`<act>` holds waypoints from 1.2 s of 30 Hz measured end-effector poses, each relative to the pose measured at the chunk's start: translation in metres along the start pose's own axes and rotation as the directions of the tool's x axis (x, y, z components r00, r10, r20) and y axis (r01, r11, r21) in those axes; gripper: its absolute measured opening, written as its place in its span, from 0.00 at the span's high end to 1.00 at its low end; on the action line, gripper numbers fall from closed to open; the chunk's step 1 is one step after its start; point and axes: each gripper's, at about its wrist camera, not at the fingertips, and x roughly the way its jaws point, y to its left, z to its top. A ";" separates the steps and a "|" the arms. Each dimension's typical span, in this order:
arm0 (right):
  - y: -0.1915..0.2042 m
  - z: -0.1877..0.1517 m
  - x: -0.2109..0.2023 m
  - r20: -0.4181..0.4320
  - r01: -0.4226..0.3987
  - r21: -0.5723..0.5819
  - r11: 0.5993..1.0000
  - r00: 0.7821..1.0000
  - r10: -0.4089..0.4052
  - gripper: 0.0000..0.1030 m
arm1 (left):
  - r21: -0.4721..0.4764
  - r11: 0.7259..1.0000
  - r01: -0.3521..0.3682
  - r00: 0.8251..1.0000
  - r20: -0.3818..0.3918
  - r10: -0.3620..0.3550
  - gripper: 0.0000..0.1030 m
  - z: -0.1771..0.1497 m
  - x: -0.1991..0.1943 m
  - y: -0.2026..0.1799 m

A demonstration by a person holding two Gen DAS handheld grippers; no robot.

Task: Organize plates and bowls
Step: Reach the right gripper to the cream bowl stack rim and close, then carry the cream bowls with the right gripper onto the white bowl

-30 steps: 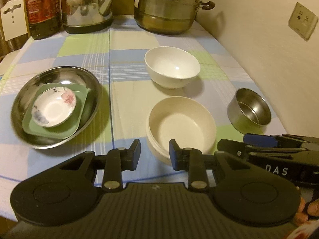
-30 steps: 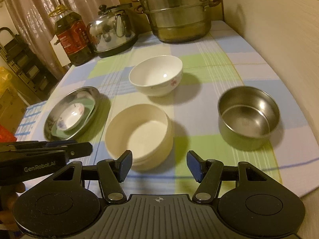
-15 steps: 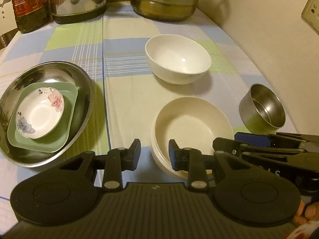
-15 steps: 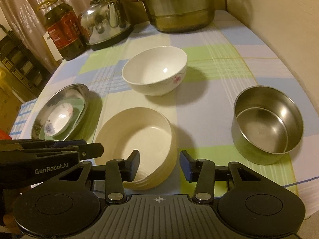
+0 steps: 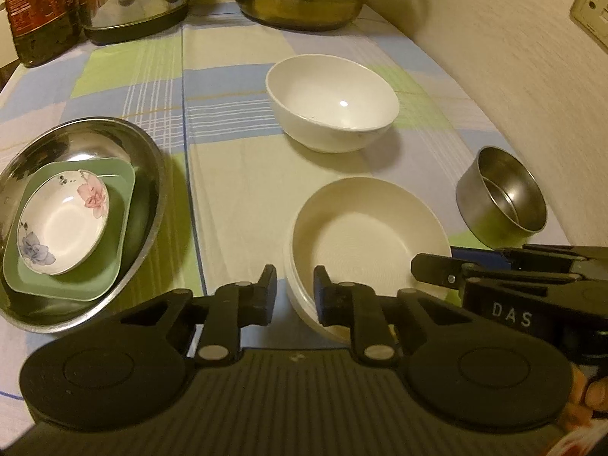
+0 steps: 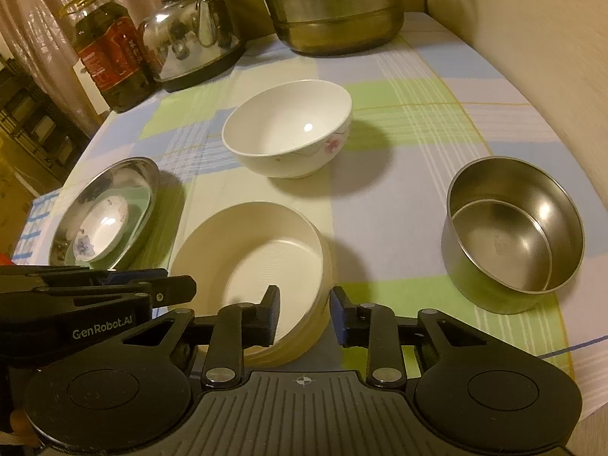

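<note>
On the checked tablecloth (image 5: 235,190), both hand-held grippers straddle the cream bowl's (image 6: 266,262) rim.

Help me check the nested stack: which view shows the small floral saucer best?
The left wrist view: the small floral saucer is near and fully visible. The right wrist view shows it distant and glare-washed.

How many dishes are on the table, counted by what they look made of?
Metal: 2, the wide pan and the small steel bowl.
White or cream: 3, the white bowl, the cream bowl, the flowered saucer.
Green: 1, the square plate.
Total: 6.
</note>
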 end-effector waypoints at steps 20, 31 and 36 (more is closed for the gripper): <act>0.005 0.014 -0.024 0.057 -0.027 0.029 0.999 0.998 0.025 0.83 | 0.023 1.000 -0.004 0.996 0.085 0.002 0.87 0.009 -0.032 0.001; 0.012 0.033 -0.038 0.091 -0.047 0.029 0.998 0.995 0.044 0.83 | 0.034 0.999 0.001 0.988 0.154 -0.007 0.87 0.028 -0.056 0.001; 0.009 0.043 -0.040 0.104 -0.053 0.030 0.998 0.993 0.050 0.83 | 0.036 0.999 0.006 0.985 0.169 -0.012 0.87 0.038 -0.058 0.001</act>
